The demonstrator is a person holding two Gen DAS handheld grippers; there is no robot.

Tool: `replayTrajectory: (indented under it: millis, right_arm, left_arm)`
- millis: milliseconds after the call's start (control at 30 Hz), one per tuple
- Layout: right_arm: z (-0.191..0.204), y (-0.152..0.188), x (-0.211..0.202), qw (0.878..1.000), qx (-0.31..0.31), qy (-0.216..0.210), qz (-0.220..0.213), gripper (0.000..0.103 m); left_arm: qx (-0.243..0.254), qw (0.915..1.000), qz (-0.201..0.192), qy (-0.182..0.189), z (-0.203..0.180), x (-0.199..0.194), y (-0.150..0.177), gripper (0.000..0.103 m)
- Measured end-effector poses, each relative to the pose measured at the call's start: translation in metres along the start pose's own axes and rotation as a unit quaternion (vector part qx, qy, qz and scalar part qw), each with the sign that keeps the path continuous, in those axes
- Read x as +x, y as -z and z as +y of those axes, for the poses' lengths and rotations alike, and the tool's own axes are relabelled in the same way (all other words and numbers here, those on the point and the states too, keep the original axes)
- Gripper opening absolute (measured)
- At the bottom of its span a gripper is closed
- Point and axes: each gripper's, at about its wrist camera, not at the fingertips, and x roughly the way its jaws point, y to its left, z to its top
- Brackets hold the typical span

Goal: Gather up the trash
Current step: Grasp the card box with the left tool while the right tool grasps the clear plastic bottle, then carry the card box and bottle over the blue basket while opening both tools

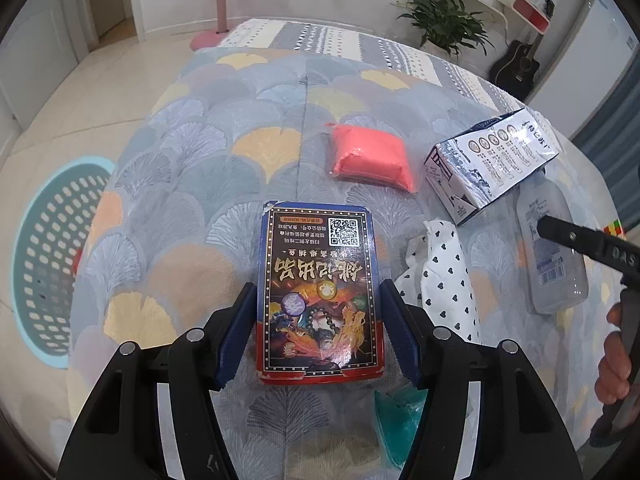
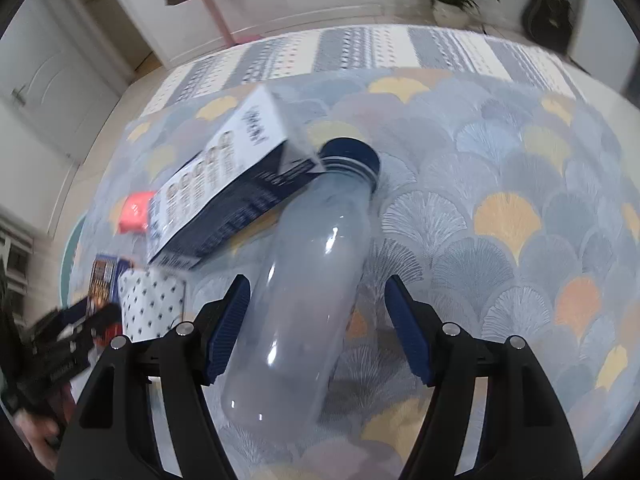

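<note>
A flat blue-and-red printed card box (image 1: 320,292) lies face up on the patterned bedspread. Beyond it rests a coral-pink soft packet (image 1: 372,158). To the right, a white-and-navy carton (image 1: 490,170) lies on its side, its end overlapping the neck of a clear plastic bottle with a dark blue cap (image 2: 304,280), also lying down. A crumpled white heart-dotted paper (image 1: 444,276) lies between box and bottle.
</note>
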Motion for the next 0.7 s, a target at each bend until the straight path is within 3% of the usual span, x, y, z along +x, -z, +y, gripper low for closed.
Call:
replayTrajectory:
  millis: [67, 100, 133, 400, 500, 700]
  right_arm:
    - [-0.001, 0.002, 0.003, 1.000, 0.003, 0.000, 0.002, 0.057]
    - [-0.001, 0.003, 0.002, 1.000, 0.003, 0.002, 0.001, 0.048]
    - [-0.001, 0.005, 0.001, 1.000, 0.002, 0.007, -0.003, 0.047]
    - [-0.014, 0.017, -0.034, 0.997, 0.042, -0.034, -0.046, 0.044]
    - [-0.011, 0.016, -0.058, 0.995, 0.046, -0.043, -0.075, 0.044]
    - [0.014, 0.011, -0.108, 0.988, 0.037, -0.057, -0.135, 0.044]
  left_arm:
    - [0.002, 1.0000, -0.001, -0.002, -0.001, 0.000, 0.000, 0.060]
    - [0.002, 1.0000, -0.002, -0.004, -0.001, 0.000, 0.000, 0.060]
    - [0.001, 1.0000, -0.004, -0.008, 0.000, -0.001, -0.001, 0.059]
    - [-0.039, 0.9970, -0.066, 0.015, 0.021, -0.038, -0.009, 0.059]
    - [-0.069, 0.9912, -0.106, 0.041, 0.042, -0.063, -0.013, 0.059]
    - [-0.129, 0.9775, -0.159, 0.049, 0.088, -0.096, -0.018, 0.059]
